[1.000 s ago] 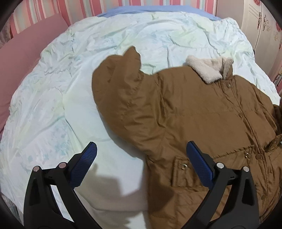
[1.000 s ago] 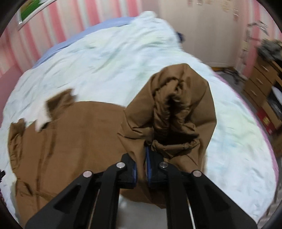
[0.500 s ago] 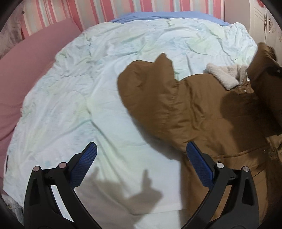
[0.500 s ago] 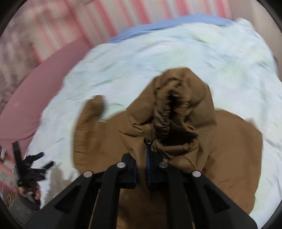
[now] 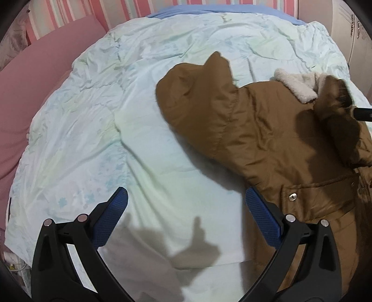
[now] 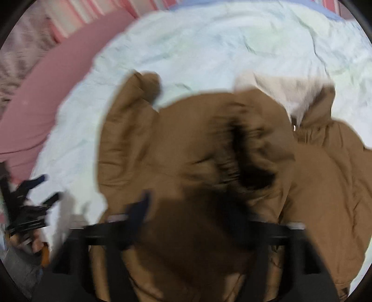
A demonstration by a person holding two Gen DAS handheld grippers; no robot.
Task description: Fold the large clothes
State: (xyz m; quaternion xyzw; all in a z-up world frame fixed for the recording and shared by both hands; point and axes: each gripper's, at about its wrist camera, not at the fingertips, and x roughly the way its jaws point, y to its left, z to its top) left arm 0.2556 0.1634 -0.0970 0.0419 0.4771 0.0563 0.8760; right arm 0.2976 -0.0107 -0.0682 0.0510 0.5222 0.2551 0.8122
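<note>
The coat (image 5: 267, 139) lies on the right half of the bed, collar toward the far end, and since half a second ago its right sleeve (image 6: 251, 148) has come down from hanging in front of my right camera to lie across the chest. My right gripper (image 6: 197, 209), then pinched on that cuff, now shows its fingers wide apart with the sleeve between them; the frame is smeared by motion, so I cannot tell whether anything touches the pads. My left gripper (image 5: 186, 220) stays spread and empty over bare quilt (image 5: 139, 116), just left of the coat's hem, and the view has slid so the coat sits further right. The coat is a brown, slightly shiny quilted shell with stitched seams, a metal snap (image 5: 292, 197) at the waist and a cream fleece collar (image 5: 296, 87). Its left sleeve (image 5: 200, 86) bends up beside the shoulder, cuff pointing away from me. The quilt is pale, crumpled, with a faint flower print; a pink pillow (image 5: 34, 93) runs along its left edge under a striped wall (image 5: 69, 14). The shadows of the grippers fall on the quilt in front of my left camera.
</note>
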